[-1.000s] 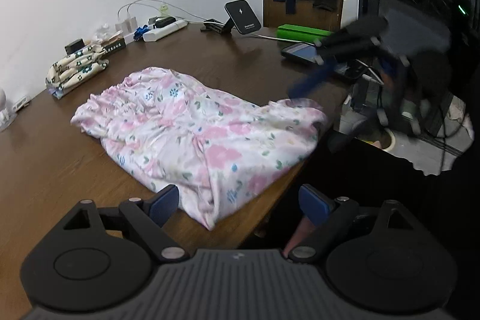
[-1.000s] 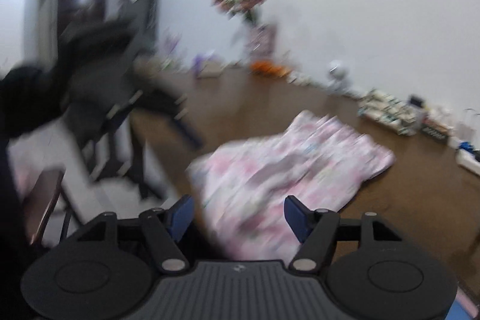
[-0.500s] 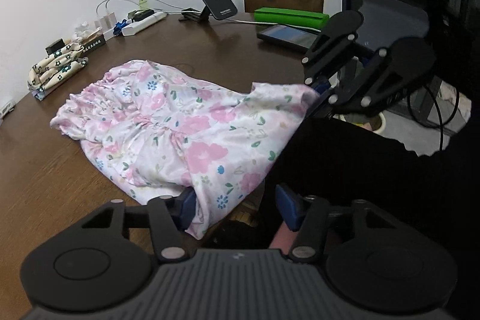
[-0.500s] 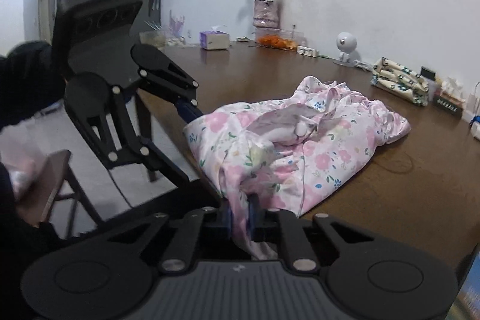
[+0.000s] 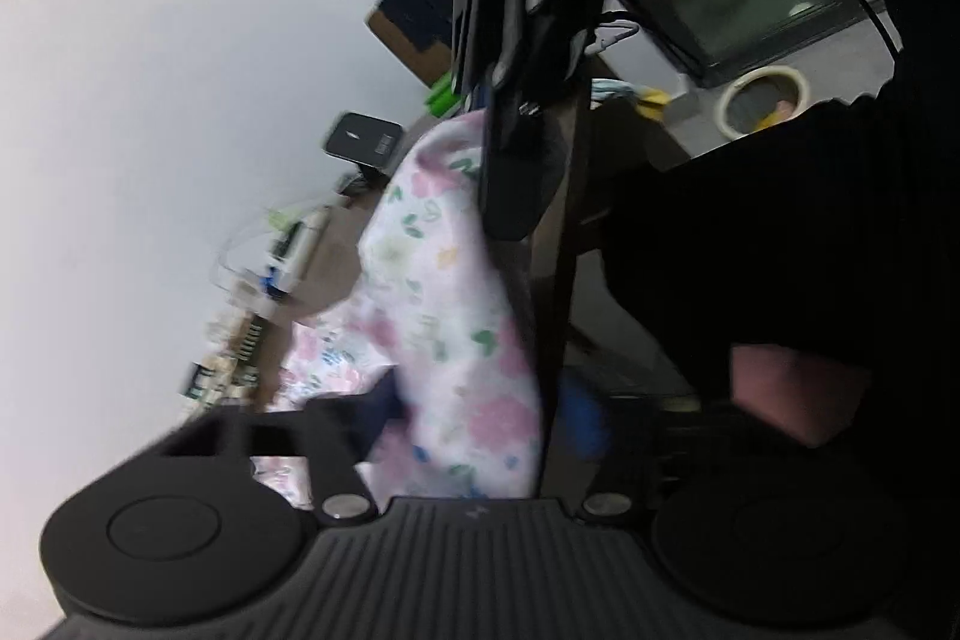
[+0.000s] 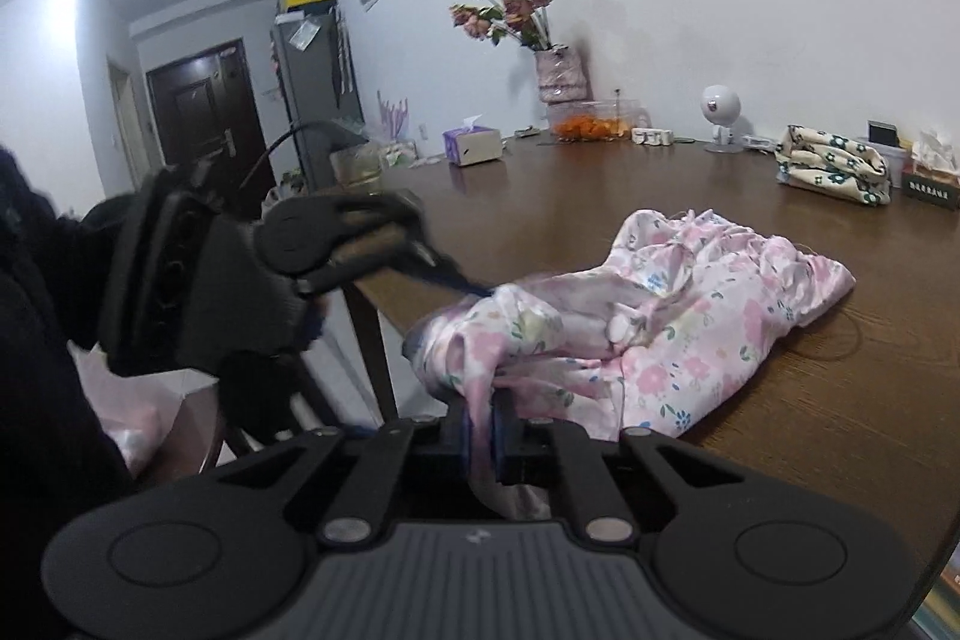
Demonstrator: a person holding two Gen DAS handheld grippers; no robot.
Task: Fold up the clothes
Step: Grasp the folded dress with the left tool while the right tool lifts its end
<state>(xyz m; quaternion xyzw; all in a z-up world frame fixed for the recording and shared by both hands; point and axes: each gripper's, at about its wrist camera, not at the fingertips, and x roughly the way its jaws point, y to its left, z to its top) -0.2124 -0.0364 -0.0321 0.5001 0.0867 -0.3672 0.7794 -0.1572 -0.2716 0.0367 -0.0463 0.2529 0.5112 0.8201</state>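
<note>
I see my right gripper [image 6: 480,430] pressed together on a fold of the garment [image 6: 690,322] at the table [image 6: 840,430] edge, at 6 o'clock in the right wrist view; the rest of the pink floral cloth lies rumpled on the brown top toward 3 o'clock. My left gripper [image 5: 480,418], rolled hard over so its view is tilted and blurred, is closing with the garment's other corner between its jaws, but I cannot tell whether the pads [image 5: 585,418] press on the cloth yet. In the right view that gripper sits at 9 o'clock, its tips at the cloth's near corner.
</note>
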